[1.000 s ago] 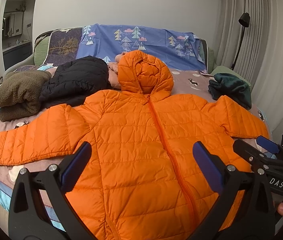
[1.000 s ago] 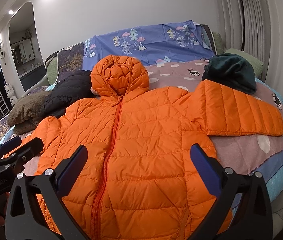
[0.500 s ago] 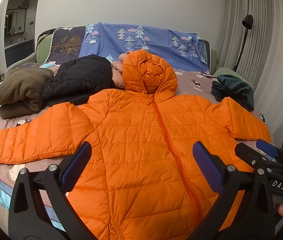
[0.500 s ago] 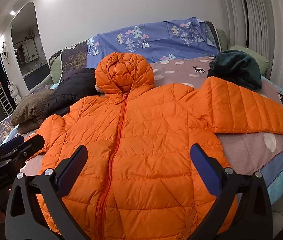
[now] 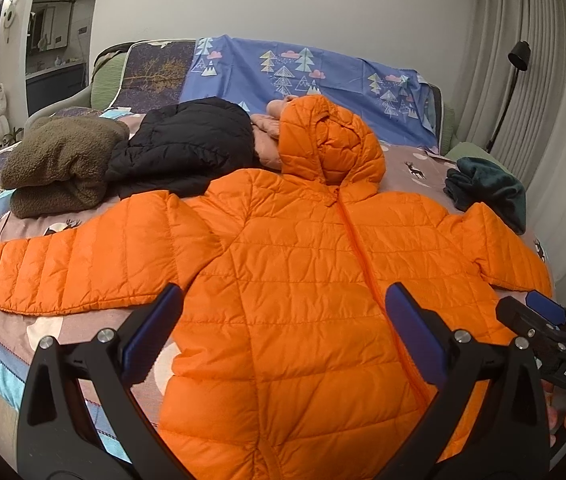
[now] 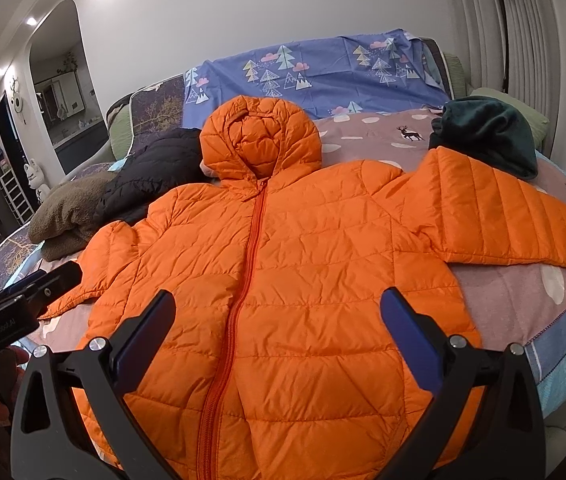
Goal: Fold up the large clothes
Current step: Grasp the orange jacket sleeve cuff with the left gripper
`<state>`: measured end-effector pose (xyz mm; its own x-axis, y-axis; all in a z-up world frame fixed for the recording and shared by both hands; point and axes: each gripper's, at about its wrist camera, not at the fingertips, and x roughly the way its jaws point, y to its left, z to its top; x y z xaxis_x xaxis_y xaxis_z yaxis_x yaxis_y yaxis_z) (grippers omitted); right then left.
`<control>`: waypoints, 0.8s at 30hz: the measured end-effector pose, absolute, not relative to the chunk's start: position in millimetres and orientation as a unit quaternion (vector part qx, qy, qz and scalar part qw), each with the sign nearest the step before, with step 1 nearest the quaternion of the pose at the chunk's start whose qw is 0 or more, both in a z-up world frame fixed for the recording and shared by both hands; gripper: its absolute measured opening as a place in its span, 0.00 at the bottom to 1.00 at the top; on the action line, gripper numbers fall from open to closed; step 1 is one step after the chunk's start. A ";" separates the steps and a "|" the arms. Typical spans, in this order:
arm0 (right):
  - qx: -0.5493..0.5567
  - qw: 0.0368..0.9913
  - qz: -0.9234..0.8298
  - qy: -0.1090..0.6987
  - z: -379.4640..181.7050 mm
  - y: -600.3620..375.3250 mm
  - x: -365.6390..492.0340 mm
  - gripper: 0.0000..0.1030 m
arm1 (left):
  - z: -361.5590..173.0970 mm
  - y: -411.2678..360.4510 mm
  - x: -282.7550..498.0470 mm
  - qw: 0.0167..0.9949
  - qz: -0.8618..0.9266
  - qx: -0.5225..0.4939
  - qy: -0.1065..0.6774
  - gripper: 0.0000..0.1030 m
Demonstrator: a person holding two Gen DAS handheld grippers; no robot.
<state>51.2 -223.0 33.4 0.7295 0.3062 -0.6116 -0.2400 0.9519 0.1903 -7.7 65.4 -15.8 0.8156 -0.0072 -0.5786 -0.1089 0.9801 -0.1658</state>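
Your left hand-held gripper [image 5: 283, 328] and right hand-held gripper [image 6: 279, 326] hover side by side, fingers spread wide and empty, above the hem of the orange hooded jacket [image 5: 303, 280] lying zipped and flat across the bed [image 6: 503, 300].

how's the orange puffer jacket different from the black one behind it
The orange jacket lies spread flat, zipped, sleeves out and hood up; the black jacket sits bunched in a heap beside the brown fleece. The orange one is nearest both open grippers; the black one lies further back. Both are quilted puffers on the bed.
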 end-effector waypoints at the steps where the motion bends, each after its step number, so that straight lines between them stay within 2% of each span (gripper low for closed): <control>1: 0.049 0.928 0.149 0.338 33.0 -222.3 51.9 0.99 | -15.7 68.6 -8.2 0.947 0.028 -0.099 0.303 0.98; 15: 0.054 0.923 0.154 0.349 23.8 -224.0 59.8 0.99 | -28.0 129.7 -14.1 0.937 0.069 -0.154 0.305 0.98; 19: 0.055 0.922 0.152 0.352 20.6 -225.8 60.8 0.99 | -36.7 173.3 -29.2 0.930 0.135 -0.176 0.294 0.98; 24: 0.058 0.920 0.153 0.356 15.1 -227.0 61.4 0.99 | -54.7 254.6 -53.3 0.897 0.204 -0.262 0.292 0.98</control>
<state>61.4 -227.0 15.1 0.6991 0.3231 -0.6379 -0.2401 0.9464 0.2162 -53.3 254.6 -54.7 0.7457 0.2132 -0.6312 -0.5191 0.7798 -0.3500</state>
